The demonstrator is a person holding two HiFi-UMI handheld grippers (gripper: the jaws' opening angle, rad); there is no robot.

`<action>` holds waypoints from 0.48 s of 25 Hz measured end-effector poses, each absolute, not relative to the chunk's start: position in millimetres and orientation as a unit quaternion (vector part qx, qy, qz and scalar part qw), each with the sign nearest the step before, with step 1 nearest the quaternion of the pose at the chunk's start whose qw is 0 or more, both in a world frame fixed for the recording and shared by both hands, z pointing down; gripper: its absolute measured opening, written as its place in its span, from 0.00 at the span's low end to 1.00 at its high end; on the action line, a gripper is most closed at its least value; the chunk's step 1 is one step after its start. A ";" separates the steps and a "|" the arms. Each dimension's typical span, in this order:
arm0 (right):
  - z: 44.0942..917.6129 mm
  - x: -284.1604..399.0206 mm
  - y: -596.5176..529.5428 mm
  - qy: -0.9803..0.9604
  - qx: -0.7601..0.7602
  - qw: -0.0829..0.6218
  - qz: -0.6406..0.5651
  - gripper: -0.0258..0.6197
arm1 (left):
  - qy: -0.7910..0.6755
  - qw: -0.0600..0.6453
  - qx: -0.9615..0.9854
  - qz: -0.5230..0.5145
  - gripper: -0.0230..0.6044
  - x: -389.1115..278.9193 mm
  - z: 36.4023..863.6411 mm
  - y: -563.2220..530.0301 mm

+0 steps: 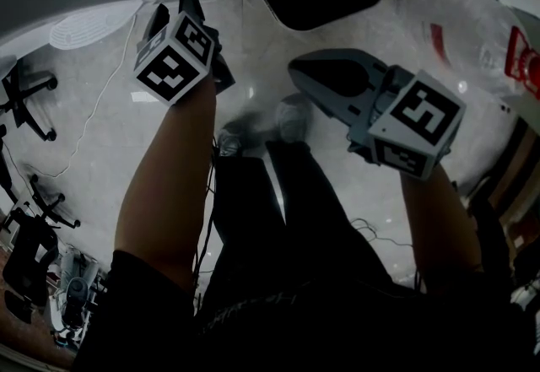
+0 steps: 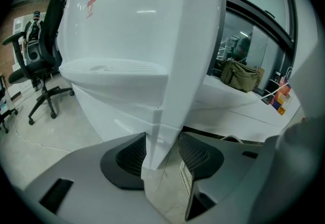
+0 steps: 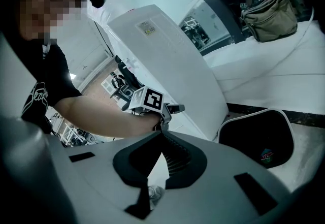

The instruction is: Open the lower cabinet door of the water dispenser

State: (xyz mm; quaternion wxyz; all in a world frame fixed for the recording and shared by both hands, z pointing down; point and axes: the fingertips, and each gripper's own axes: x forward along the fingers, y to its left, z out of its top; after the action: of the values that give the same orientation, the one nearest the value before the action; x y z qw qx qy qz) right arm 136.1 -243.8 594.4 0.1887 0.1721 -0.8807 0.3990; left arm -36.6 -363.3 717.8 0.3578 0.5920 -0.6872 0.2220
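The water dispenser [image 2: 127, 25] stands on the pale floor [image 1: 93, 92], with its drip tray [image 2: 114, 68] at mid-height. The left claw [image 2: 162, 141] is set low on the dispenser, below the tray, at the white vertical edge of the lower cabinet door [image 2: 161, 136]. That edge runs between the jaws, and both ribbed pads [image 2: 133, 157] lie against it, one on each side; the jaws are held fairly wide by its thickness. Whether the door is ajar cannot be told.

The right claw [image 3: 161, 139] is held apart from the dispenser, over the floor. Its jaws meet at the tips and hold nothing.

An office chair [image 2: 43, 65] stands beside the dispenser. An olive bag [image 2: 241, 75] lies on the white ledge [image 2: 238, 101] behind it.
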 end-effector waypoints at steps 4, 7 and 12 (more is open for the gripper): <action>592.3 136.5 -246.8 -0.878 0.181 0.191 0.399 0.06 | -0.689 0.360 0.589 0.221 0.34 -37.0 716.2 -363.5; 591.7 136.8 -248.5 -0.880 0.184 0.193 0.394 0.06 | -0.689 0.358 0.590 0.222 0.33 -41.2 716.7 -363.2; 591.6 138.8 -249.6 -0.881 0.187 0.202 0.385 0.06 | -0.681 0.360 0.595 0.229 0.33 -42.5 720.4 -362.7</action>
State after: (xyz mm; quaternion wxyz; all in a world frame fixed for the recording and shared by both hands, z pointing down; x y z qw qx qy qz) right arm 138.8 -249.6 591.6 0.2017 0.1873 -0.8810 0.3848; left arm -42.5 -362.7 720.4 0.3600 0.5951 -0.6809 0.2293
